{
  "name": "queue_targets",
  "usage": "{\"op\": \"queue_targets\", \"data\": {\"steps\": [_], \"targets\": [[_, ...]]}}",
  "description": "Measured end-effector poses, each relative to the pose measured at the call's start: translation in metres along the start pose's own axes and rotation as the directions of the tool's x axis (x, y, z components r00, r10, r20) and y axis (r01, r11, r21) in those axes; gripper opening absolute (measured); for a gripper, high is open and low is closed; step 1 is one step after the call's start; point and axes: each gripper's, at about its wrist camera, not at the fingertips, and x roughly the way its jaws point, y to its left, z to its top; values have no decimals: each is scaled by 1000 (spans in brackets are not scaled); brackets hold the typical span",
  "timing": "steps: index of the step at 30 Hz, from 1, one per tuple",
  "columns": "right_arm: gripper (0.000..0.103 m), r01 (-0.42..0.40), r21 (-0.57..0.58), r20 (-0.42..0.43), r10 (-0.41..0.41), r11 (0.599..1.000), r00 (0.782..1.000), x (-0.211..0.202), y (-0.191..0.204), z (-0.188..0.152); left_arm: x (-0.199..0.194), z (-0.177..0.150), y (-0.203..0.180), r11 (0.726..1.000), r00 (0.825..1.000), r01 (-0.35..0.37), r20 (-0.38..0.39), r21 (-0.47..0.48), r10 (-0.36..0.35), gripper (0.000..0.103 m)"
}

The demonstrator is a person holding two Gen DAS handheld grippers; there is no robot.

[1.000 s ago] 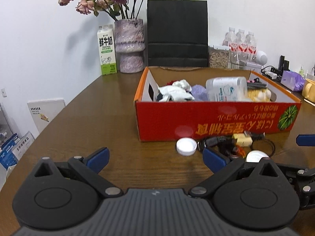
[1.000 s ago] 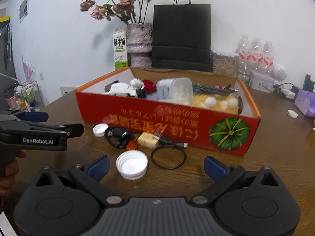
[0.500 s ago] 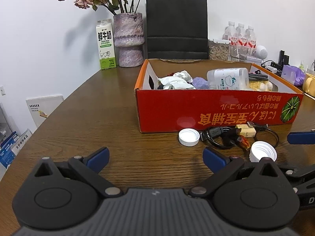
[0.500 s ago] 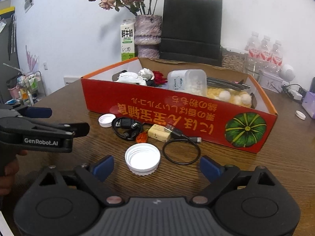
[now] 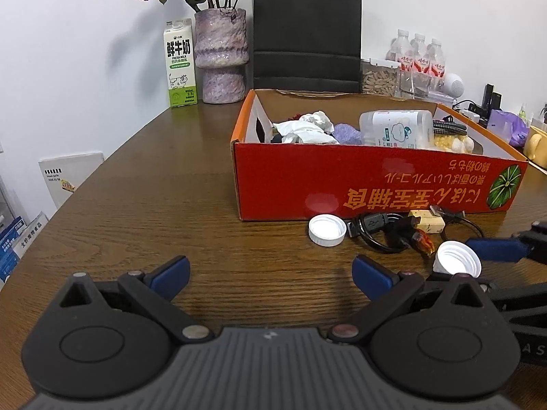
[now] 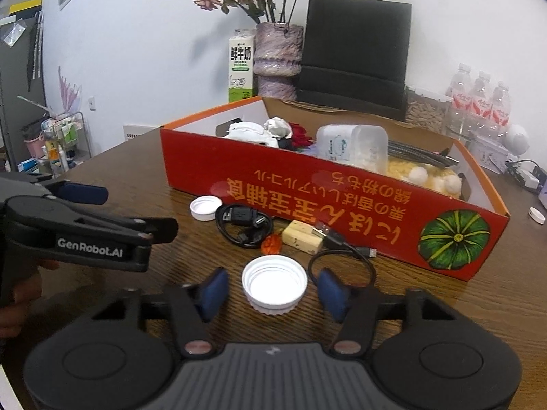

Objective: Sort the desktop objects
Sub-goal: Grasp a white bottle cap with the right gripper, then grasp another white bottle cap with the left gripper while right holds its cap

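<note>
Wooden table [image 6: 478, 294] carried a red box [image 6: 342, 205] at twelve o'clock, with loose clutter before it. Your right gripper [image 6: 271, 292] stood spread, fingers either side of the large white cap [image 6: 274, 283], not yet pinching; I judged the grasp step in hand, so closing and lifting toward the box came next. That cap sat open side up, round, no long axis. Your left gripper [image 5: 270, 271] hung released, at nine o'clock.
</note>
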Motion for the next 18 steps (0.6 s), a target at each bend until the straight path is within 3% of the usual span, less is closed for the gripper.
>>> {"op": "queue_targets", "data": {"steps": [18], "targets": [[39, 30, 40, 60, -32, 999, 998, -14, -17, -1, 6, 8, -10, 999, 1000, -22, 11, 38, 21, 103]]}}
